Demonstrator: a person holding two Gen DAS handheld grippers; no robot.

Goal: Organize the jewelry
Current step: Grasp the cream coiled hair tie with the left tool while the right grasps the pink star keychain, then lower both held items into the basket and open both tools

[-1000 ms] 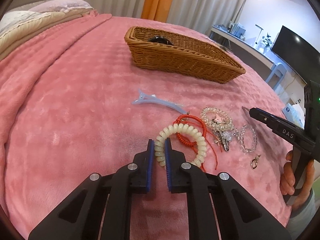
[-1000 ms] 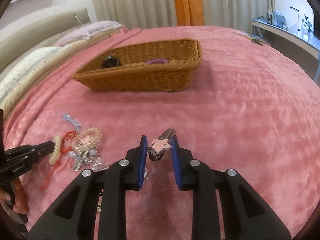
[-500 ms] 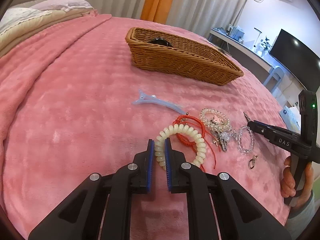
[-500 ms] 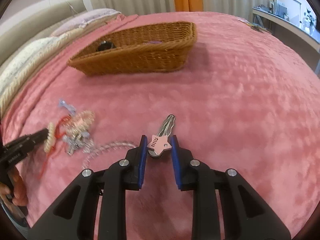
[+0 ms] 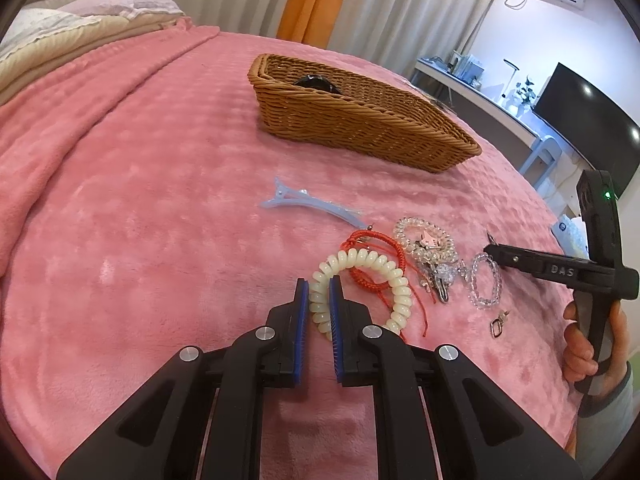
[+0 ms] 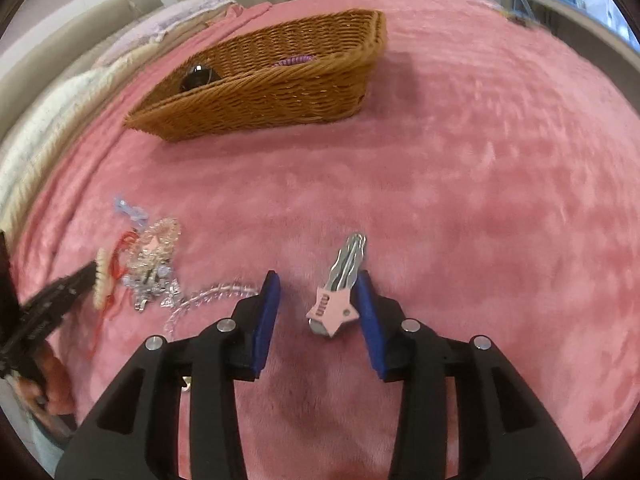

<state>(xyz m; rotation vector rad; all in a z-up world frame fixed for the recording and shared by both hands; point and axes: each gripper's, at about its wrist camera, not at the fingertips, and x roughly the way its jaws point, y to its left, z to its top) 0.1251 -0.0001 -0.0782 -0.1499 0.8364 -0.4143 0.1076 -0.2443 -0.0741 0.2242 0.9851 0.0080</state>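
Left tool [image 5: 319, 296] is pinching the near arc of a cream coil band [image 5: 396, 280], which is still lying on the pink bed [image 5: 160, 208]. Right tool [image 6: 317, 280] is standing spread; a pink star clip [image 6: 334, 308] is sitting between its pads, leaning against the right one and clear of the left, so nothing is being gripped there.

Just beyond the left tool's tips, a red cord [image 5: 372, 244], a clear beaded band [image 5: 424, 236], a crystal bracelet [image 5: 486, 284] and a small metal ring [image 5: 498, 324] are lying bunched together, and a pale blue clip [image 5: 312, 208] is resting a little further out. Well ahead of both tools, the wicker basket [image 5: 360, 128] is already holding a black piece [image 5: 316, 80] and a purple coil [image 6: 294, 60].

Judging by that, sorting is only getting started: two pieces in, at least seven waiting.

Basket walls are hiding most of the interior, so other contents may be going unseen. Tangled beads are blurring together in the right view, and whether the cord is threading through the coil is hard to tell.
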